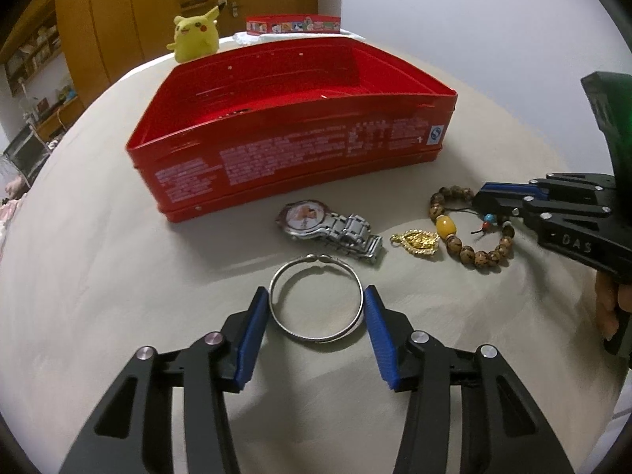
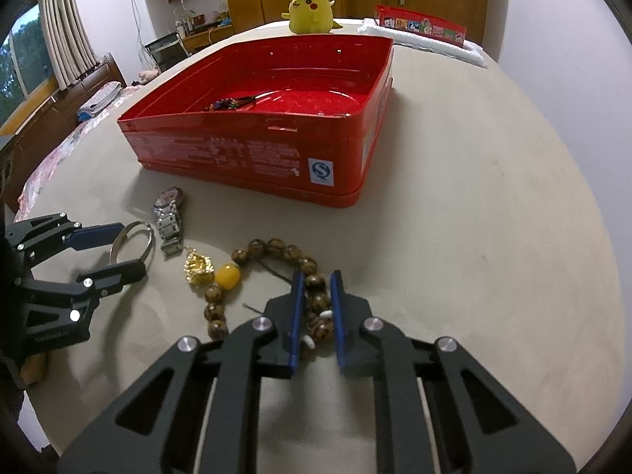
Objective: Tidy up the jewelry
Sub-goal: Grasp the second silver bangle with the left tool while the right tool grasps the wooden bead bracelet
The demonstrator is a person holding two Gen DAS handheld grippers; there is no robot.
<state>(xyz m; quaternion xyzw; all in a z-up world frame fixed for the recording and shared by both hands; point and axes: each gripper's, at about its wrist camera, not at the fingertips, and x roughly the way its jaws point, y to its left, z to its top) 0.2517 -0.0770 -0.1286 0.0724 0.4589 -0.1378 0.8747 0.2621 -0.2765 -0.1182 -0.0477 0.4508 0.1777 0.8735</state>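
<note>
Your left tool [image 1: 316,308] was spread around the bangle [image 1: 316,300] on the desk [image 1: 118,276]; it could squirt sideways. Your right tool [image 2: 316,308], nearly pressed together, straddled the bead bracelet [image 2: 276,252], which might drag the gold pendant [image 2: 199,266].

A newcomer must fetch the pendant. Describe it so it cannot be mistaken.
Find the red tin on the table. In front of it lies a row of jewelry: watch, then pendant, then bead bracelet. The pendant is the smallest piece and the only gold one, lying beside the bracelet's amber bead.
</note>
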